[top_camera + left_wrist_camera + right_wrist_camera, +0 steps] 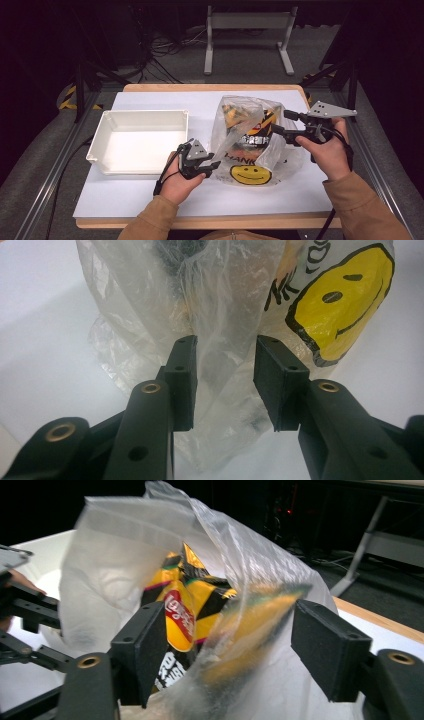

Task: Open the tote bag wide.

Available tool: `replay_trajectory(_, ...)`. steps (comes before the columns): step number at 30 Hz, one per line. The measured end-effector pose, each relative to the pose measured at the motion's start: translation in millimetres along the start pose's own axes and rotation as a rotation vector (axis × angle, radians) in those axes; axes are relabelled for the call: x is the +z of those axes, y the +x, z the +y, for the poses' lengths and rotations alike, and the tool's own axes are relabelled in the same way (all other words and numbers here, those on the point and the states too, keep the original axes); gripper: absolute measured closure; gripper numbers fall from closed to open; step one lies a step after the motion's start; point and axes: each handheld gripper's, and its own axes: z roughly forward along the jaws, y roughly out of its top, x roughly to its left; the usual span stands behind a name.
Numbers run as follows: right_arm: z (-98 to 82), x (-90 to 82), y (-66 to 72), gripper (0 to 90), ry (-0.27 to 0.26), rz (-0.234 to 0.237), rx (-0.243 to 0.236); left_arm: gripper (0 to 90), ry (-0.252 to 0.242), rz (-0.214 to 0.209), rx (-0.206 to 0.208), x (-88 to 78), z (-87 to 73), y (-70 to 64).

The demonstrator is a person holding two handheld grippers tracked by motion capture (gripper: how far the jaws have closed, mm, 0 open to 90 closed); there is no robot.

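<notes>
Nearby, a white plastic bin is sitting on the white table sheet to the left of the work, just beside the left hand, with its near rim close to the left gripper. Beyond the far table edge, a grey metal stand and loose cables are lying on the floor, well apart from the work. Nothing is standing between the two grippers except the bag itself.

Open sheet is showing along the near edge and at the far side behind the bag; the right gripper is working close to the right edge of the table, with little room beyond it.

A clear plastic bag with a yellow smiley face print is standing right of centre, its mouth up. Inside, a yellow and black snack packet is standing upright.

The left gripper is pointing at the bag's lower left side. Its jaws are standing moderately apart with a fold of bag film running up between them; whether the pads are pressing on it I cannot tell.

The right gripper is reaching in from the right at the bag's upper part. Its jaws are standing wide, bag film and packet between them, the pads not pressing on either.
</notes>
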Motion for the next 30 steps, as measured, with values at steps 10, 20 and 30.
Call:
replay_trajectory(10,-0.3,-3.5,-7.6,71.8,0.046,-0.039,-0.035,62.4,-0.003,-0.002,0.004,0.2,-0.3,-0.3)
replay_trajectory(20,8.7,-10.0,-17.6,90.0,0.037,-0.023,-0.044,67.1,-0.011,0.008,0.008,-0.9,-0.3,0.5)
replay_trajectory(30,28.6,-17.5,-32.2,90.0,0.005,-0.023,-0.045,67.6,-0.020,0.022,0.014,-1.9,-0.4,1.1)
